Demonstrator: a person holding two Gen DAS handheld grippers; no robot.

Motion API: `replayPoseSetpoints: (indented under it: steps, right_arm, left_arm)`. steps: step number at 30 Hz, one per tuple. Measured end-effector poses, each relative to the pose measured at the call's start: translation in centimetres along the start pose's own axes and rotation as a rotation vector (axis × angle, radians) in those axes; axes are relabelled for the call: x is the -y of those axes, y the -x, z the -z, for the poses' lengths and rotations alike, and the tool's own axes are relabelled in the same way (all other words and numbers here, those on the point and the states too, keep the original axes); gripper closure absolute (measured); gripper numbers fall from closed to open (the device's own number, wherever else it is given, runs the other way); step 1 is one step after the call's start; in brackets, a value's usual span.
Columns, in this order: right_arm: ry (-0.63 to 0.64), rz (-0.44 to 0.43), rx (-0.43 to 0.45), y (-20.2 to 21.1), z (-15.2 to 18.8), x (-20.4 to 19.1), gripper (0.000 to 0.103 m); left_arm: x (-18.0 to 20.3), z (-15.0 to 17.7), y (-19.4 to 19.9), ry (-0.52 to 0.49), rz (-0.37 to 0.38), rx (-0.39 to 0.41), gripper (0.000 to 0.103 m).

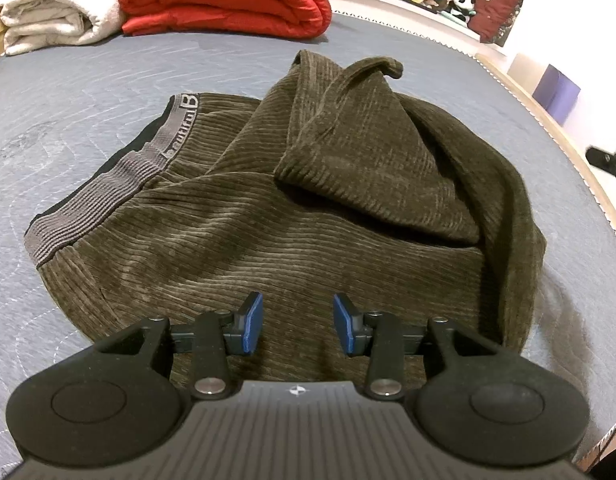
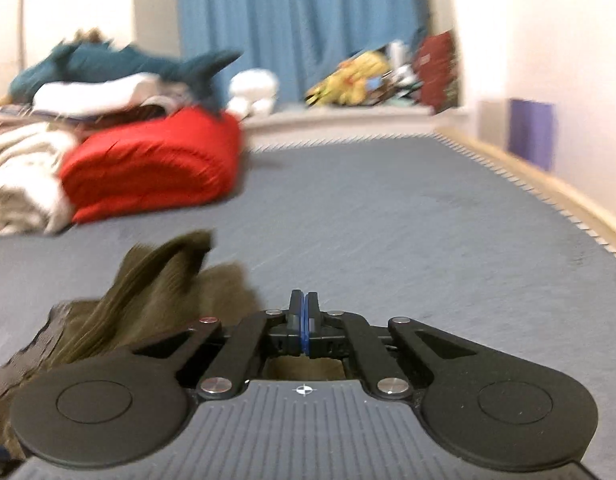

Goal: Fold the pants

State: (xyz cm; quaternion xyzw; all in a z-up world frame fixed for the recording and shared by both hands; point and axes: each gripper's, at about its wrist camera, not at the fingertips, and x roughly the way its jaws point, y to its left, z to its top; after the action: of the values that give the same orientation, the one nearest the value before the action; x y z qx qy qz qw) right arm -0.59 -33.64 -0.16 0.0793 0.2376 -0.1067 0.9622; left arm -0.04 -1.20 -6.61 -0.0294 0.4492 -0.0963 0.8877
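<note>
**Folding pants on bed — two wrist views**

L wrist: left gripper [image 1: 298,322] hovers over the olive corduroy pants [image 1: 268,216], jaws partly apart, nothing between the blue pads; pants lie on grey mattress [image 1: 88,92], legs doubled over.

R wrist: right gripper [image 2: 304,328] closed, empty — pants at its left, view blurred.
</note>
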Motion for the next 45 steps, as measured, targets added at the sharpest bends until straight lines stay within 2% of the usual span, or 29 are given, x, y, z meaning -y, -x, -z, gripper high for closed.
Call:
replayPoseSetpoints:
  steps: [2,5,7,8,9,14,16,17,18,19,20,21,29,32,34,35,36,37,39,41,45]
  right_arm:
    - [-0.015,-0.004,-0.032,0.2,0.4,1.4,0.103]
    - [-0.027,-0.078,-0.123,-0.3,1.8,2.6,0.100]
    - [0.000,-0.084,-0.146,-0.6,2.6,2.4,0.087]
    - [0.011,-0.097,-0.148,-0.6,2.9,2.1,0.072]
    - [0.023,-0.111,-0.156,-1.0,3.2,1.6,0.064]
    - [0.070,-0.130,-0.162,-3.1,3.9,-1.7,0.063]
    - [0.071,-0.148,-0.161,-3.6,4.3,-2.7,0.058]
    - [0.074,-0.152,-0.160,-3.9,4.5,-3.3,0.048]
    - [0.083,-0.152,-0.155,-4.1,4.6,-3.8,0.033]
    - [0.098,-0.150,-0.157,-4.4,4.8,-4.5,0.025]
    - [0.111,-0.150,-0.159,-4.8,4.9,-5.1,0.012]
    - [0.118,-0.156,-0.160,-5.1,5.0,-5.7,0.009]
    - [0.146,-0.206,-0.203,-7.0,5.7,-8.0,0.009]
    - [0.161,-0.210,-0.220,-7.3,5.7,-8.6,0.012]
    - [0.200,-0.171,-0.253,-7.7,6.1,-9.1,0.020]
    - [0.214,-0.151,-0.268,-8.0,6.3,-9.2,0.033]
    - [0.223,-0.138,-0.283,-8.3,6.4,-9.2,0.051]
    - [0.225,-0.130,-0.296,-8.6,6.6,-9.1,0.060]
    - [0.215,-0.119,-0.298,-8.8,6.6,-8.7,0.085]
    - [0.193,-0.103,-0.268,-8.4,6.0,-7.9,0.092]
    - [0.105,-0.094,-0.159,-6.3,4.1,-5.3,0.095]
  left_arm:
    - [0.2,0.1,0.0,-0.003,0.002,-0.004,0.058]
    - [0.5,0.2,-0.1,-0.006,-0.001,-0.007,0.058]
    - [0.6,0.2,-0.1,-0.006,-0.004,-0.004,0.055]
    - [0.6,0.2,-0.1,-0.007,-0.007,-0.001,0.054]
    - [0.7,0.1,-0.1,-0.008,-0.010,0.001,0.053]
    - [0.2,-0.1,-0.4,0.004,-0.031,-0.001,0.051]
    - [-0.1,-0.1,-0.5,0.010,-0.035,-0.004,0.050]
    - [-0.2,-0.1,-0.5,0.012,-0.037,-0.004,0.050]
    - [-0.3,-0.2,-0.5,0.014,-0.039,-0.004,0.049]
    - [-0.4,-0.2,-0.5,0.016,-0.039,-0.004,0.048]
    - [-0.5,-0.3,-0.5,0.018,-0.040,-0.005,0.048]
    - [-0.7,-0.3,-0.5,0.021,-0.041,-0.006,0.047]
    - [-0.9,-0.4,-0.5,0.022,-0.036,-0.014,0.045]
    - [-0.8,-0.5,-0.5,0.019,-0.033,-0.014,0.043]
    - [-0.8,-0.5,-0.5,0.016,-0.033,-0.015,0.043]
    - [-0.8,-0.4,-0.5,0.016,-0.034,-0.016,0.043]
    - [-0.8,-0.4,-0.5,0.017,-0.034,-0.017,0.042]
    - [-0.9,-0.4,-0.5,0.017,-0.035,-0.017,0.042]
    - [-1.0,-0.5,-0.5,0.020,-0.036,-0.015,0.042]
    - [-1.0,-0.5,-0.4,0.022,-0.038,-0.014,0.042]
    - [-1.1,-0.4,-0.4,0.023,-0.039,-0.011,0.042]
